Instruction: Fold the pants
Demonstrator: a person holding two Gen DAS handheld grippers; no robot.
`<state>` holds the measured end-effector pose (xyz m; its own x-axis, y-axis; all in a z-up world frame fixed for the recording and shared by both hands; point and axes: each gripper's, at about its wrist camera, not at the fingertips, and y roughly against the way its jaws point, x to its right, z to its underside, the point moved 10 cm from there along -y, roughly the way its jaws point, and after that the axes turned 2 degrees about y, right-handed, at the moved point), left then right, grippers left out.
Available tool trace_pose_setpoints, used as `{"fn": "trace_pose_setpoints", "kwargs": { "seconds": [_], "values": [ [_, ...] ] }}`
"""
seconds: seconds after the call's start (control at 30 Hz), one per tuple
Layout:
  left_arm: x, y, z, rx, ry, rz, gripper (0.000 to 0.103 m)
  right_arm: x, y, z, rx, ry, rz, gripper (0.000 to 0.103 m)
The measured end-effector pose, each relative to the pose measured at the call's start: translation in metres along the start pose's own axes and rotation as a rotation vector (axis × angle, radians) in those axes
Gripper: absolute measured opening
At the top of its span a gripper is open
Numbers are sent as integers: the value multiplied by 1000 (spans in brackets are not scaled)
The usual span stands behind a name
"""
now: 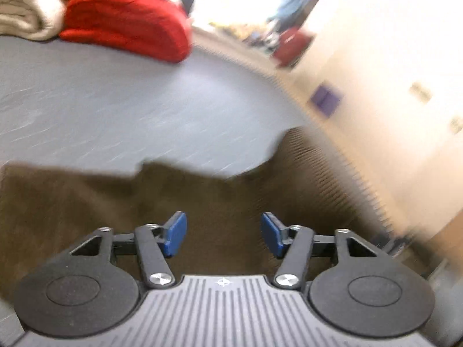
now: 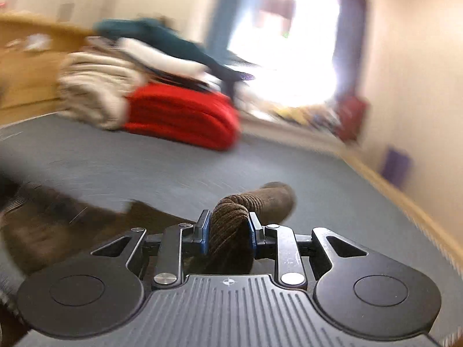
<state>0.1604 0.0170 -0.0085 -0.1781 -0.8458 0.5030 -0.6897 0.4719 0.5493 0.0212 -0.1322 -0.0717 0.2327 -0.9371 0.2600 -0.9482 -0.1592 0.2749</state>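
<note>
Brown corduroy pants (image 1: 121,199) lie spread on the grey table (image 1: 115,110) under my left gripper (image 1: 223,235), which is open with nothing between its blue pads, just above the fabric. In the right wrist view my right gripper (image 2: 228,232) is shut on a bunched fold of the brown pants (image 2: 230,231); a rolled part sticks out past the fingers and the rest trails off to the left (image 2: 52,225). Both views are blurred by motion.
A folded red garment (image 1: 127,20) and a cream one (image 1: 26,11) sit at the table's far side; in the right wrist view they form a pile (image 2: 179,112) with white and teal clothes on top. The table's right edge (image 1: 332,159) drops to a beige floor.
</note>
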Motion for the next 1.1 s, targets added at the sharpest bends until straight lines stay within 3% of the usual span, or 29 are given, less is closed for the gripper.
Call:
{"fn": "trace_pose_setpoints", "kwargs": {
  "seconds": [0.07,0.13,0.17,0.2,0.23,0.33,0.4,0.5,0.63,0.73,0.8,0.9,0.93,0.97,1.0,1.07,1.1],
  "values": [
    [21,-3,-15,-28,43,121,91,-28,6,-3,31,82,-64,26],
    [39,-20,-17,-119,76,215,92,-49,11,-4,52,140,-120,26],
    [41,-28,-17,-141,79,205,91,-55,13,-5,56,155,-143,26],
    [41,-36,-17,-152,66,172,91,-62,15,-4,61,176,-166,26],
    [38,-45,-16,-168,43,119,83,-68,17,-2,64,197,-188,26],
    [12,-68,-2,-266,33,-52,22,-75,18,2,50,211,-230,26],
    [-1,-68,3,-286,61,-65,18,-74,18,5,17,191,-264,27],
    [-16,-49,-3,-247,-1,-122,17,-76,10,2,-40,108,-361,35],
    [-62,0,-27,-187,23,-198,17,-73,28,-29,-47,-182,-645,54],
    [-102,44,-48,-145,-6,-282,18,-53,19,-49,-32,-390,-707,60],
    [-130,70,-61,-126,-13,-349,19,-41,1,-48,-73,-481,-673,61],
    [-177,96,-63,-122,36,-467,25,-38,-34,-30,-204,-535,-598,61],
    [-195,103,-63,-120,61,-519,33,-42,-44,-21,-257,-552,-579,62],
    [-206,108,-64,-114,88,-545,47,-45,-55,-13,-311,-574,-561,62],
    [-215,113,-63,-101,122,-544,56,-51,-59,-1,-359,-599,-549,62],
    [-224,111,-59,-91,182,-502,89,-62,-75,18,-435,-652,-538,63],
    [-229,106,-55,-99,213,-473,90,-69,-80,27,-468,-673,-527,64]
  ]
}}
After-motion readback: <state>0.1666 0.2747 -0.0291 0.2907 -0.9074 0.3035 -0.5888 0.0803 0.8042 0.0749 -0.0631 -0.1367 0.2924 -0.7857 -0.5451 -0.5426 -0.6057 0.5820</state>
